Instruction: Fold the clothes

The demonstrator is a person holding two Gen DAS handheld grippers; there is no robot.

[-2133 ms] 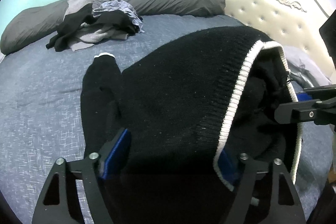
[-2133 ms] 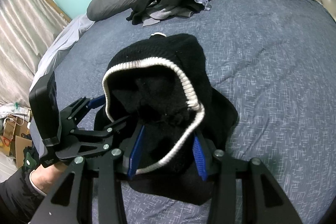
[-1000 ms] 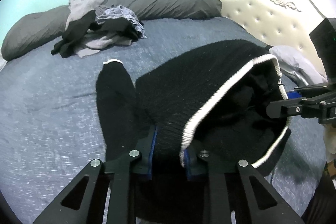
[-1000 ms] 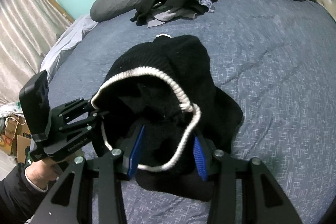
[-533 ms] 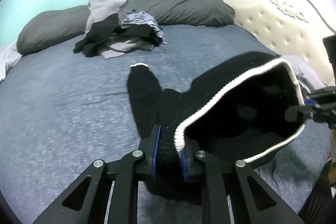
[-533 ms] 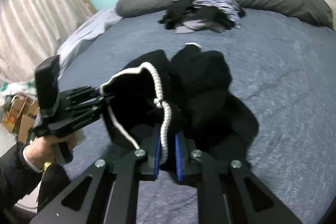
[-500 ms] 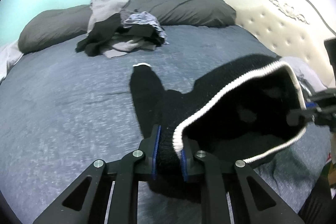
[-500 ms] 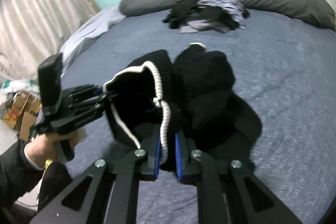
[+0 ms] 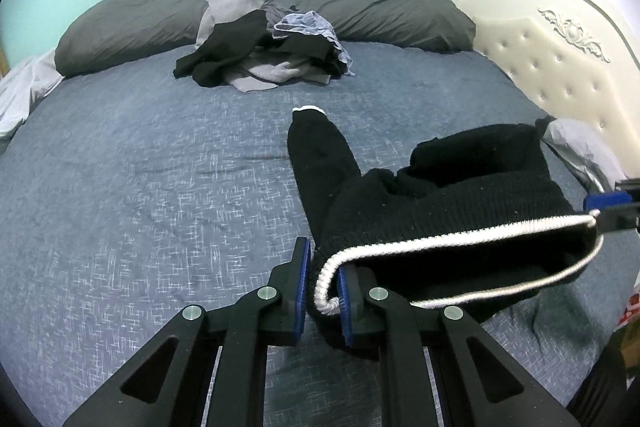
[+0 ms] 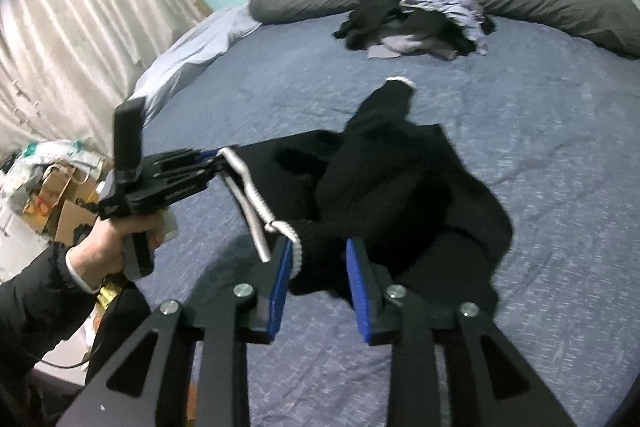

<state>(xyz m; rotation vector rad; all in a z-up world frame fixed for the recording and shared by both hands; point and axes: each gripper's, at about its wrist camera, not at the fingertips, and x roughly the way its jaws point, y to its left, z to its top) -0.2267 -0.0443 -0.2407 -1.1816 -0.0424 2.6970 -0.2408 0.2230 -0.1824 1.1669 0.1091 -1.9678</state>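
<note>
Blue bedspread (image 9: 140,187) (teal wall behind) under black sweater (image 9: 460,203), both hand-held grippers clamping its hem.

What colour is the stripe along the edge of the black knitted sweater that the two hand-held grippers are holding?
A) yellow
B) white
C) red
B: a white ribbed stripe edges the black knitted sweater, stretched from the left hand-held gripper to the right hand-held gripper.
</note>
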